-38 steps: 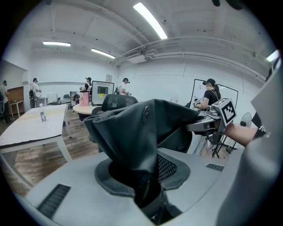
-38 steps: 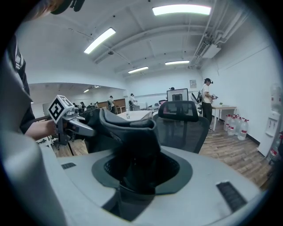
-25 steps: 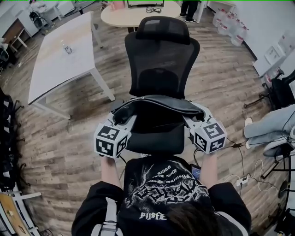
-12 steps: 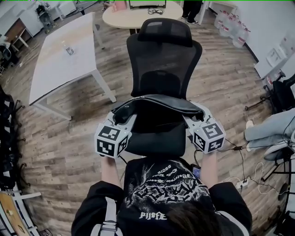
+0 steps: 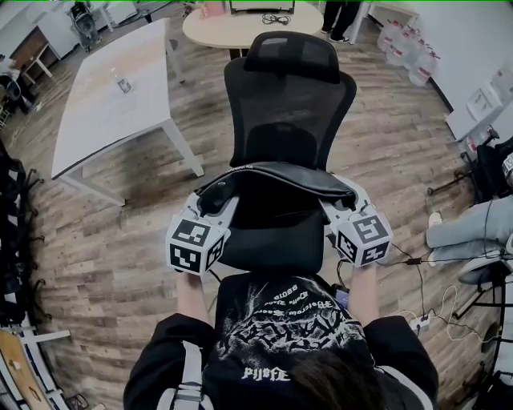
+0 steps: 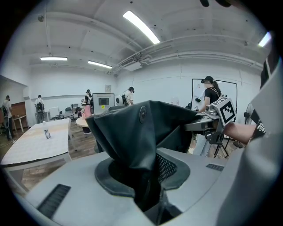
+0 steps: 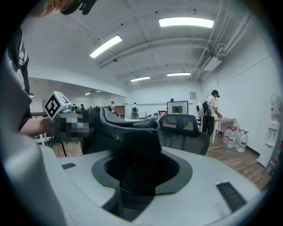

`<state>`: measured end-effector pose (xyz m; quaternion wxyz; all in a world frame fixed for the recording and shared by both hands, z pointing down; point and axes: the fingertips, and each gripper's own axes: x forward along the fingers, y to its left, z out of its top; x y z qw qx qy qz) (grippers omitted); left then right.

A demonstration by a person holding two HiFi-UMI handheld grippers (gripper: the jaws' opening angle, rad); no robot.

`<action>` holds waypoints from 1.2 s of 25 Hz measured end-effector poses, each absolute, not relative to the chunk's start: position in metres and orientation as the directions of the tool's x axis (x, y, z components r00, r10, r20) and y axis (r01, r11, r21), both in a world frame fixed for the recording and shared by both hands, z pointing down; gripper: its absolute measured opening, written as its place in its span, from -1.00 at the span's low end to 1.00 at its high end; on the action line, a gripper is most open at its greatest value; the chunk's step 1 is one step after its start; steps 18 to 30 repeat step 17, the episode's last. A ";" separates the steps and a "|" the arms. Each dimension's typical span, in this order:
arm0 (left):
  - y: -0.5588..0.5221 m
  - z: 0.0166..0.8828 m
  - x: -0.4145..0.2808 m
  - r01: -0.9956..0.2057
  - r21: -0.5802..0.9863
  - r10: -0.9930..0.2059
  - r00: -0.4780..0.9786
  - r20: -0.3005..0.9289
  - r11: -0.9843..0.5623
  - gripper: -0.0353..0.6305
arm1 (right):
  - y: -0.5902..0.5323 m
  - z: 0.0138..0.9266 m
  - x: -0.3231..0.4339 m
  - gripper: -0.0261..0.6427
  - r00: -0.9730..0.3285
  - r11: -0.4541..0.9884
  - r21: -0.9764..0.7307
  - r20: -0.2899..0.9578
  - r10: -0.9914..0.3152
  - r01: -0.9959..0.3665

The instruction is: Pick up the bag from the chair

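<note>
A black leather-like bag hangs stretched between my two grippers, just above the seat of the black mesh office chair. My left gripper is shut on the bag's left end, and the dark folds bunch up out of its jaws. My right gripper is shut on the bag's right end, pinched deep in its jaws. In each gripper view the other gripper's marker cube shows beyond the bag.
A white rectangular table stands to the left and a round table behind the chair. Water bottles line the far right wall. Cables and a seated person's legs are at the right.
</note>
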<state>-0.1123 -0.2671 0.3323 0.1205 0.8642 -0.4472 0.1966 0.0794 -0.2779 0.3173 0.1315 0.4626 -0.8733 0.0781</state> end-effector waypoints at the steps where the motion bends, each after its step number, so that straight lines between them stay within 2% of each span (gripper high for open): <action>1: -0.268 0.333 -0.112 -0.820 0.034 -0.725 0.523 0.447 -0.571 -0.57 | -0.279 0.317 0.080 -0.42 -0.536 0.559 -0.013 0.302 -0.788 -0.829; 30: -0.261 0.337 -0.099 -0.819 0.033 -0.721 0.522 0.457 -0.572 -0.57 | -0.273 0.324 0.093 -0.42 -0.533 0.559 -0.009 0.314 -0.786 -0.829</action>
